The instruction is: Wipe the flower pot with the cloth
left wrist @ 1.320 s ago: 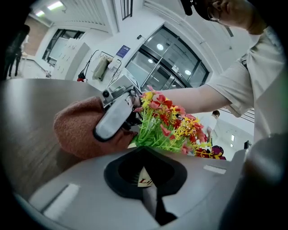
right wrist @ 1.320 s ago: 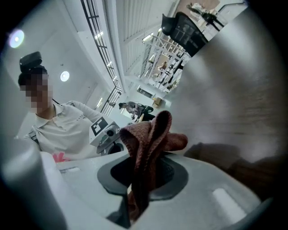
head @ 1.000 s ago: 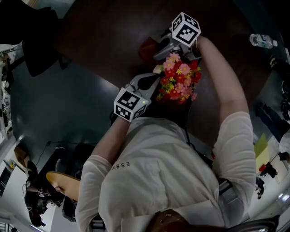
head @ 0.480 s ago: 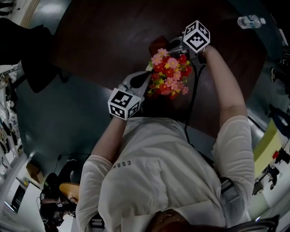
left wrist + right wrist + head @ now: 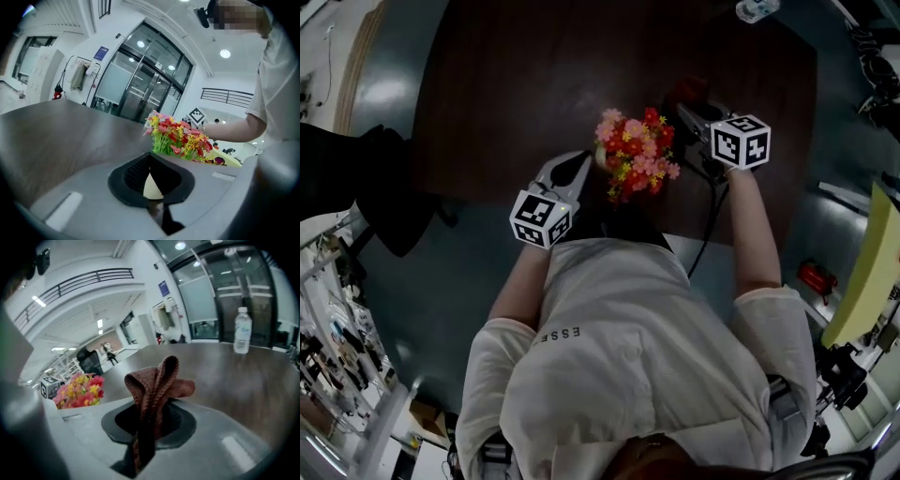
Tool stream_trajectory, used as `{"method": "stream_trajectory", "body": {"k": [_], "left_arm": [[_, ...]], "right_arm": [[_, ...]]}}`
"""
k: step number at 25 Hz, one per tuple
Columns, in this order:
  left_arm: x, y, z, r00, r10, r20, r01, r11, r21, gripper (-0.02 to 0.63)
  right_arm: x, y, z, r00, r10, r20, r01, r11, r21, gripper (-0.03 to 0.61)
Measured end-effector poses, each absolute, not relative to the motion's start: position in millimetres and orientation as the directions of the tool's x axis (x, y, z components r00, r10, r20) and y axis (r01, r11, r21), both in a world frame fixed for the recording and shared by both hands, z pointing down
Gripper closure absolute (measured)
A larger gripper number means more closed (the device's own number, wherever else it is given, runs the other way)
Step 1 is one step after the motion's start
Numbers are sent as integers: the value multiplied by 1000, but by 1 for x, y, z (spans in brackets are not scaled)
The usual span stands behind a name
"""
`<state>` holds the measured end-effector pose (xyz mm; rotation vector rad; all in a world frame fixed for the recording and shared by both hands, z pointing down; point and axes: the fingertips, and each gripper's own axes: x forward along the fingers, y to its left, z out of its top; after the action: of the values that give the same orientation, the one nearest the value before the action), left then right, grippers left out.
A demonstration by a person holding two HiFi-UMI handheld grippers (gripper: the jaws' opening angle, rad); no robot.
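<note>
Two pairs of tongs work over the dark brown wooden desk, one on each side of a bunch of red, pink and yellow flowers. The left tongs are closed at the near left of the bunch. They pinch a pale sliver that I take for the rim of the cream flower pot. The rest of the pot is hidden under the blooms, near the middle of the desk's near edge. The right tongs are clamped on a rust-brown knitted cloth, which stands up in a loose fold above them.

What matters is the gap on the right. The cloth hangs just beside the bunch on its far right, and it touches neither flowers nor pot. From the right tongs the pot lies to the left and lower, beneath the blooms. Its long axis seems roughly upright. The right hand is the free one and would have to swing left and dip to reach the pot's wall.
</note>
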<state>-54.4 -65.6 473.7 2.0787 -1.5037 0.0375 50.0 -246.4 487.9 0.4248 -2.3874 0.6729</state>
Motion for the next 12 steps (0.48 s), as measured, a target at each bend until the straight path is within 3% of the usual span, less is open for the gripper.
{"method": "stream_trajectory", "body": {"k": [5, 12], "left_arm": [[-64, -64, 474, 528, -779, 338, -832, -395, 389, 601], [-49, -65, 484, 682, -634, 363, -731, -595, 333, 593]], "right_arm": [[128, -188, 497, -621, -375, 688, -700, 661, -271, 529], [153, -110, 526, -530, -469, 706, -825, 476, -303, 529]]}}
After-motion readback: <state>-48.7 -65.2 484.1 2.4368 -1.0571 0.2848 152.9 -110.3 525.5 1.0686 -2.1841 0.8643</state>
